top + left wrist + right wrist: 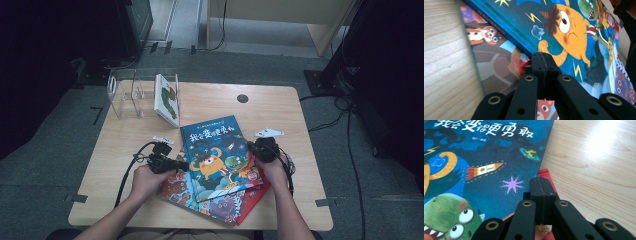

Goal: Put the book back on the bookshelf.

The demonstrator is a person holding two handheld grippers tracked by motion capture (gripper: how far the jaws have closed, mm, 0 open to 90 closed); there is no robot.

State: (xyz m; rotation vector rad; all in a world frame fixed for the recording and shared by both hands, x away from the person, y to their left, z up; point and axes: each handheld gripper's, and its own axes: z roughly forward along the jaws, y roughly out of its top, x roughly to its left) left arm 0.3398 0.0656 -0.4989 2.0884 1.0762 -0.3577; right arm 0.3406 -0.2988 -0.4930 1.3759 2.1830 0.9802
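Note:
A blue picture book (215,150) with an orange monster on its cover tops a loose stack at the table's front middle. Under it lie a cartoon-animal book (180,192) and a red book (252,197). My left gripper (183,165) is shut, its tips (543,58) resting at the blue book's (574,32) left edge, above the animal book (496,65). My right gripper (250,146) is also shut, its tips (541,182) at the blue book's (474,157) right edge, over a sliver of the red book (546,173). I see nothing between either pair of jaws.
A clear acrylic book stand (125,95) sits at the back left of the wooden table (270,115), with a white and green book (167,100) leaning upright at its right end. A dark round grommet (242,98) is near the back edge. Cables run across the floor.

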